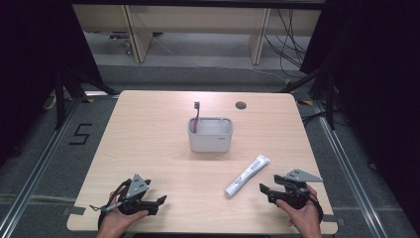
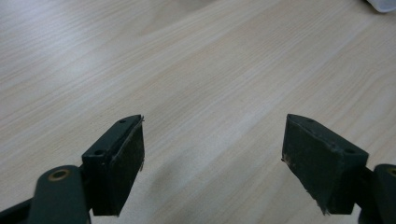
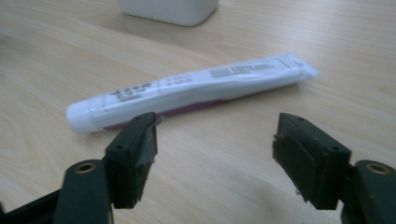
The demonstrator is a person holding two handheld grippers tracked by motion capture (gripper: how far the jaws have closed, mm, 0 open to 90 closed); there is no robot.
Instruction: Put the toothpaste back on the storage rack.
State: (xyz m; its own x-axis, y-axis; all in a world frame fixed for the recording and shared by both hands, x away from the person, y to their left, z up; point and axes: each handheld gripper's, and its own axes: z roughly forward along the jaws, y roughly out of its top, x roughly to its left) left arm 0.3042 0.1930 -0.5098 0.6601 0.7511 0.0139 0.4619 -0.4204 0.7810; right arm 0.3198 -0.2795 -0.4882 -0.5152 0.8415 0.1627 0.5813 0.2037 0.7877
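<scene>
A white toothpaste tube [image 1: 247,175] [image 3: 187,91] lies flat on the wooden table [image 1: 148,144], cap end toward the near edge. Behind it stands a grey holder box [image 1: 210,134] [image 3: 169,9] with a pink toothbrush [image 1: 196,115] upright in its left corner. My right gripper [image 1: 263,189] [image 3: 215,144] is open, resting low just right of the tube's cap end, with nothing between its jaws. My left gripper [image 1: 161,200] [image 2: 212,151] is open over bare wood near the front left, jaws pointing right.
A dark cable hole [image 1: 240,104] sits in the table's far right area. Beyond the table are desk legs and loose cables on the floor [image 1: 287,44]. A corner of the holder box [image 2: 383,4] shows far off in the left gripper view.
</scene>
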